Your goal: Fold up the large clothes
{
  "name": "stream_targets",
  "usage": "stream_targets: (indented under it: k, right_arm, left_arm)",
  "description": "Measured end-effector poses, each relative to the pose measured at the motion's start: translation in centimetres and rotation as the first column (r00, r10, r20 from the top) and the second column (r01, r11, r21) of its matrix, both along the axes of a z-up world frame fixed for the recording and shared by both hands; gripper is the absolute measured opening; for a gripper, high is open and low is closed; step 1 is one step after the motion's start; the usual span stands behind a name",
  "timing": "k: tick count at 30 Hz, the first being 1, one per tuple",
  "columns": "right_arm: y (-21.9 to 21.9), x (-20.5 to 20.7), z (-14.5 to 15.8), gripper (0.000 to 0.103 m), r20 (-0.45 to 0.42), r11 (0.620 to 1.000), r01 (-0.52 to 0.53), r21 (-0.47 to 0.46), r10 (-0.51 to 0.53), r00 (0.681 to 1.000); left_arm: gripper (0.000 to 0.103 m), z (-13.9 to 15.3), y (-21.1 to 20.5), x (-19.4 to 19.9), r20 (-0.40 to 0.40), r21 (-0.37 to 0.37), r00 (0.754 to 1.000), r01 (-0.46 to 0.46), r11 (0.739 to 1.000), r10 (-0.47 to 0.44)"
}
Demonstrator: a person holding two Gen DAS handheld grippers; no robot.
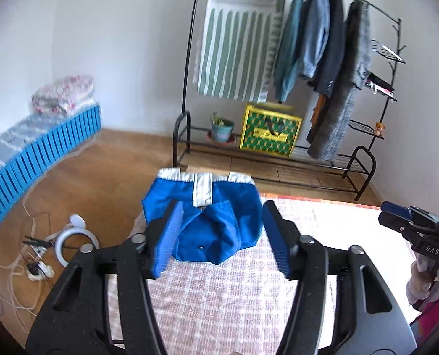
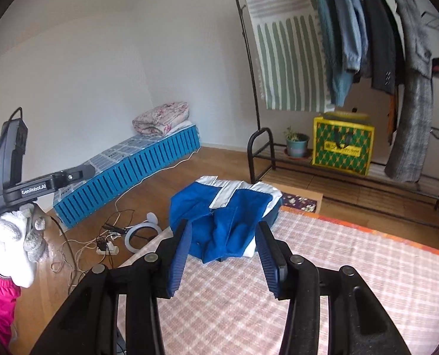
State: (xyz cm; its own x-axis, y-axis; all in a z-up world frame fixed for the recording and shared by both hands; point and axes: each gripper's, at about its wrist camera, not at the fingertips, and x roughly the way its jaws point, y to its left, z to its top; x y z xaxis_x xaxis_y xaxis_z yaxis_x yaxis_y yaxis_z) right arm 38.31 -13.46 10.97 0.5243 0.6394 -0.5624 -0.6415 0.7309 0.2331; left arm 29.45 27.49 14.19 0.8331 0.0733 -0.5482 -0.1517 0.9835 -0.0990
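- Only the right wrist view shows a gloved hand (image 2: 11,245) carrying the left gripper (image 2: 83,173), whose jaws are hidden there.
- In its own view the left gripper (image 1: 221,230) gapes empty; the right gripper (image 2: 224,251) likewise.
- The folded blue garment (image 1: 207,216) lies beyond both sets of fingertips (untouched) on the checked mat (image 2: 337,266), at its far edge.

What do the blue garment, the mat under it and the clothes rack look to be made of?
Blue garment: smooth woven cloth, probably cotton or a blend, matte, soft creases, white trim.
Mat: looks like woven straw or textile, a pink-and-cream check with visible weave and an orange edge.
Clothes rack: thin black tubing with wire shelves, likely painted metal.
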Motion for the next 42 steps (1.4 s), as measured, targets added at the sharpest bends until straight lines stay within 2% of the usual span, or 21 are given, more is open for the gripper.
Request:
stream_targets:
  k: [1, 7, 12, 14, 16, 18, 20, 25, 32, 34, 38, 42]
  right_arm:
    - [-0.8, -0.9, 0.7, 0.047, 0.01, 1.0, 0.006, -0.002, -0.006, 1.0]
    - [-4.8, -4.9, 3.7, 0.047, 0.055, 0.999, 0.039, -0.01, -0.038, 0.998]
    - [-7.2, -6.9, 5.4, 0.047, 0.086, 0.998, 0.065, -0.01, -0.064, 0.994]
    - [-8.0, -7.5, 5.9, 0.051, 0.097, 0.997, 0.074, -0.01, -0.072, 0.993]
    - [-8.7, -8.1, 6.0, 0.055, 0.111, 0.996, 0.088, -0.013, -0.086, 0.99]
    - [-9.2, -8.8, 5.8, 0.055, 0.122, 0.995, 0.096, -0.024, -0.093, 0.988]
    - [-9.3, -9.5, 5.2, 0.056, 0.133, 0.993, 0.107, -0.049, -0.099, 0.986]
    - [-9.7, -10.9, 3.0, 0.066, 0.139, 0.985, 0.131, -0.113, -0.114, 0.984]
    - [-9.9, -11.0, -1.2, 0.077, 0.118, 0.973, 0.165, -0.16, -0.147, 0.982]
    - [-9.9, -10.8, -2.3, 0.085, 0.11, 0.971, 0.175, -0.162, -0.159, 0.981]
    - [-10.1, -10.0, -4.4, 0.086, 0.092, 0.967, 0.196, -0.165, -0.183, 0.979]
    - [-10.1, -9.2, -6.4, 0.086, 0.082, 0.96, 0.21, -0.186, -0.197, 0.977]
  left_arm:
    - [0.066, 0.8, -0.9, -1.2, 0.02, 0.008, 1.0, -0.002, 1.0, 0.002]
    - [0.067, 3.8, -5.2, -6.6, 0.106, 0.029, 0.994, 0.023, 0.999, -0.026]
    - [0.067, 5.2, -7.5, -9.4, 0.101, 0.024, 0.993, 0.063, 0.998, -0.066]
    - [0.067, 5.3, -8.2, -10.1, 0.099, 0.035, 0.993, 0.068, 0.997, -0.071]
    - [0.073, 5.1, -8.9, -10.5, 0.093, 0.037, 0.994, 0.061, 0.997, -0.064]
    - [0.079, 4.4, -9.3, -10.8, 0.094, 0.03, 0.994, 0.057, 0.998, -0.06]
    - [0.079, 3.3, -9.6, -10.7, 0.086, 0.018, 0.995, 0.059, 0.998, -0.06]
    - [0.081, 0.2, -10.8, -10.3, 0.063, 0.045, 0.997, 0.051, 0.998, -0.054]
    - [0.085, -4.4, -11.6, -9.3, 0.025, 0.03, 0.999, 0.037, 0.999, -0.038]
    - [0.086, -5.6, -11.6, -9.0, 0.024, 0.022, 0.999, 0.024, 0.999, -0.025]
    - [0.093, -8.0, -11.3, -7.9, 0.005, 0.005, 1.0, 0.002, 1.0, -0.002]
    - [0.094, -10.1, -10.9, -7.3, 0.014, 0.022, 0.999, -0.045, 0.999, 0.045]
